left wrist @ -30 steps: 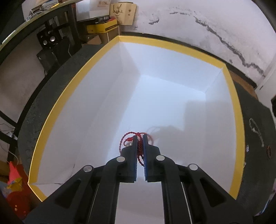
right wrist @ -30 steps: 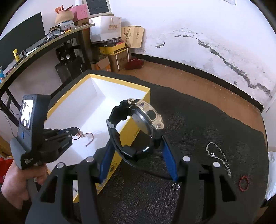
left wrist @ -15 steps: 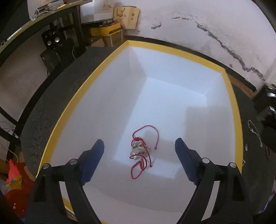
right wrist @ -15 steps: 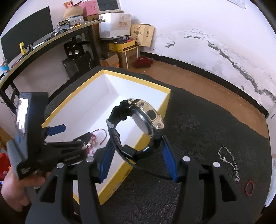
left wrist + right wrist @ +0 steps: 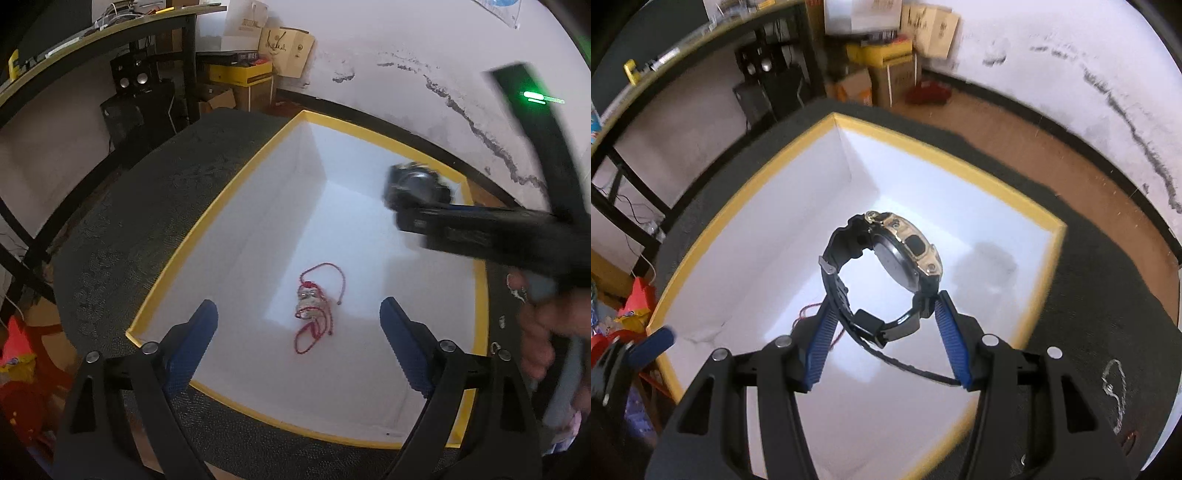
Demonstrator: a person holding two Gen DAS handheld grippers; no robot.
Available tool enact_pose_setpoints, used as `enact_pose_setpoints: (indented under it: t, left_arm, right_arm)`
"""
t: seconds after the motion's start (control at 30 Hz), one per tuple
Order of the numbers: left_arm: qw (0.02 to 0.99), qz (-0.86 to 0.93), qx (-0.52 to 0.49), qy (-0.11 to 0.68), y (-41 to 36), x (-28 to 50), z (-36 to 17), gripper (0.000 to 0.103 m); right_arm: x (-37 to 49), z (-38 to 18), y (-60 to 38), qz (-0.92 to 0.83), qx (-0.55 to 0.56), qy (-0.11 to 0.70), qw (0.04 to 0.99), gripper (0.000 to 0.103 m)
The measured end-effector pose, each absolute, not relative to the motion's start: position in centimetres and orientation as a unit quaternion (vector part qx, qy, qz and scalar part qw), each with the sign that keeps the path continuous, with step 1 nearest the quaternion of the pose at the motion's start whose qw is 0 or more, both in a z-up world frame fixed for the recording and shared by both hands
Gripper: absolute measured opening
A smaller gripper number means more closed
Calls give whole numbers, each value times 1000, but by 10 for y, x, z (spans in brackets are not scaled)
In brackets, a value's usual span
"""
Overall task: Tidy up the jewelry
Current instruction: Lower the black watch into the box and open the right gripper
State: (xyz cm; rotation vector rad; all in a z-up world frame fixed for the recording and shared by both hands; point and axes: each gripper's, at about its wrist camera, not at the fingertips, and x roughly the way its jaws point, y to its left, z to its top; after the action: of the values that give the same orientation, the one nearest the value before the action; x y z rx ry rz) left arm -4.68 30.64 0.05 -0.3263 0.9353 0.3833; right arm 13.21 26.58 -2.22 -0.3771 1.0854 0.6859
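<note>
A white box with a yellow rim (image 5: 177, 258) stands on the dark table; it also shows in the right wrist view (image 5: 746, 192). A red cord bracelet with silver charms (image 5: 314, 306) lies on the box floor. My left gripper (image 5: 297, 339) is open and empty, above the box's near edge. My right gripper (image 5: 882, 314) is shut on a black watch with a gold case (image 5: 886, 273) and holds it above the box interior. The watch (image 5: 417, 184) and right gripper also show blurred at the right in the left wrist view.
A silver chain (image 5: 1113, 387) and a small red ring (image 5: 1128, 439) lie on the dark table mat (image 5: 1108, 295) right of the box. Cardboard boxes (image 5: 255, 74), speakers and a desk frame stand behind. A white wall runs along the back.
My left gripper opened, dropped the red bracelet in the box and pulled back. My right gripper carried the watch leftward over the box.
</note>
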Motion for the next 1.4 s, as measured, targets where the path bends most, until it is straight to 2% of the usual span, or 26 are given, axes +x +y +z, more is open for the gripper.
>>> enact_pose_setpoints:
  t: [0.37, 0.63, 0.67, 0.7, 0.73, 0.9, 1.0, 1.17, 1.4]
  left_arm:
    - [857, 179, -176, 449, 318, -47, -4, 87]
    - [856, 179, -180, 450, 317, -44, -4, 90]
    - [858, 178, -179, 447, 316, -45, -3, 91]
    - [860, 177, -178, 445, 315, -45, -2, 91]
    - [862, 175, -176, 443, 314, -45, 0, 92]
    - [869, 171, -173, 432, 306, -41, 6, 94]
    - [875, 160, -165, 425, 295, -36, 11, 95]
    - [891, 133, -149, 407, 262, -23, 21, 95]
    - [910, 69, -73, 402, 169, 2, 22, 95]
  right_arm:
    - [138, -58, 284, 302, -210, 531, 764, 55]
    - [135, -58, 288, 297, -224, 523, 767, 63]
    - [134, -55, 287, 295, -227, 515, 772, 71]
    - [133, -51, 286, 298, -225, 508, 776, 88]
    - [134, -48, 285, 300, -223, 504, 779, 96]
    - [133, -11, 263, 304, -198, 468, 806, 97]
    - [132, 25, 229, 301, -159, 440, 831, 97]
    - [117, 73, 115, 268, -92, 395, 874, 97]
    - [87, 42, -69, 100, -55, 383, 917, 97]
